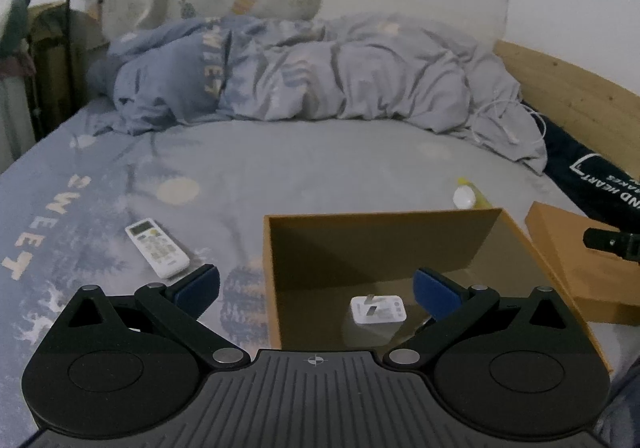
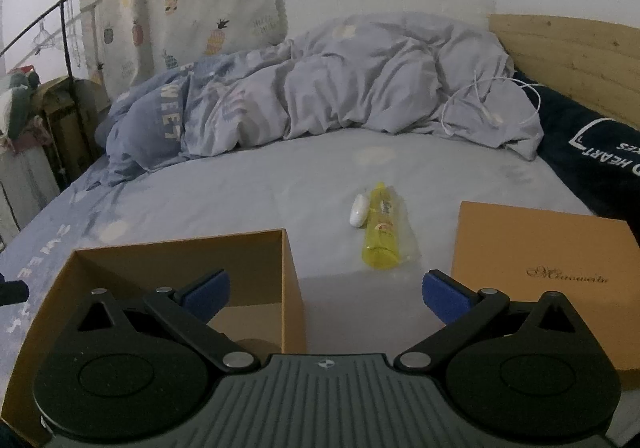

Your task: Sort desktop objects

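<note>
Left gripper [image 1: 316, 290]: jaws spread wide, nothing between the pads, held above the near part of an open brown box [image 1: 516, 244] that stands on the bed [image 1: 320, 164]. The right pad is over the box interior; the left pad is outside the box's left wall, over the bedsheet. A white charger [image 1: 378, 310] lies on the box floor between the jaws, nearer the right pad, not touched by either. A white remote [image 1: 157, 247] lies flat on the bed just beyond and left of the left pad, buttons up. Past the far right corner of the box, a white case [image 1: 465, 197] and part of a yellow bottle [image 1: 480, 197] show above the wall. The box lid [image 1: 576, 264] lies on the bed to the right of the right pad, close beside the box. Right gripper [image 2: 326, 294]: jaws likewise spread wide and empty, held over the bare sheet between box [image 2: 180, 248] and lid [image 2: 540, 248]. The left pad is over the box's right portion; the right pad is near the lid's near left corner. The bottle [image 2: 380, 236] lies on its side straight ahead between the jaws, well beyond the pads, base toward the gripper. The case [image 2: 359, 211] rests against the bottle's left side. A crumpled duvet [image 2: 320, 88] is heaped at the far end of the bed, with a white cable [image 2: 476, 96] on its right part and a dark pillow [image 2: 592, 144] at far right.
</note>
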Motion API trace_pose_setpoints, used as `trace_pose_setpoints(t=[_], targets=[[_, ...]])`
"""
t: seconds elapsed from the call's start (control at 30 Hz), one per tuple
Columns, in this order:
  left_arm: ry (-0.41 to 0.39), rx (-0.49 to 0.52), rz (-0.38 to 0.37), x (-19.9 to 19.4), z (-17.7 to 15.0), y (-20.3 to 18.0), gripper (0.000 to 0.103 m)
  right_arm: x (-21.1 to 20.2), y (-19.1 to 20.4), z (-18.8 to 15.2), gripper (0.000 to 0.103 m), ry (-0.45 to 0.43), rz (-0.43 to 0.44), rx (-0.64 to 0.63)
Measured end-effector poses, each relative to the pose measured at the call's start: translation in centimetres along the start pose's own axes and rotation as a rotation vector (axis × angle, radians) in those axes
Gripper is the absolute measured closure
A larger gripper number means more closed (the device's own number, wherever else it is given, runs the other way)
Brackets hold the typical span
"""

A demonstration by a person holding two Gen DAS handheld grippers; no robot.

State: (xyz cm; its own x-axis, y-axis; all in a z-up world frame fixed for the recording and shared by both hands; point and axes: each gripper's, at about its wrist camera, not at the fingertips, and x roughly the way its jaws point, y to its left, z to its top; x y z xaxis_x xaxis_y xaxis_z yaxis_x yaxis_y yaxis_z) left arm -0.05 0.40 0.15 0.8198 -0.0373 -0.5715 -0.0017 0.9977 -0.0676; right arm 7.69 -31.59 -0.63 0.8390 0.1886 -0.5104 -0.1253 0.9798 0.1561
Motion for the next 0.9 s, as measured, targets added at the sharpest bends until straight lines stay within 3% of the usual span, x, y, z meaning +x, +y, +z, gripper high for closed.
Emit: trace_pose_setpoints(t=[0.47,0.6,0.9], targets=[[0.002,-0.016,-0.004,-0.1,-0.1,-0.4,0.0,0.0,0.6,-0.3,0.0,0.021,-0.003,-0.029],[0.002,-0.007,-0.003,0.0,-0.2,-0.7,0.0,-0.5,0.3,0.0,0.0,-0.011,-0.01,-0.029],[-0.015,0.035,-0.008,-0.7,-0.4,-2.5,0.0,-0.1,-1.7,0.7,0.0,0.012,-0.035,0.052]])
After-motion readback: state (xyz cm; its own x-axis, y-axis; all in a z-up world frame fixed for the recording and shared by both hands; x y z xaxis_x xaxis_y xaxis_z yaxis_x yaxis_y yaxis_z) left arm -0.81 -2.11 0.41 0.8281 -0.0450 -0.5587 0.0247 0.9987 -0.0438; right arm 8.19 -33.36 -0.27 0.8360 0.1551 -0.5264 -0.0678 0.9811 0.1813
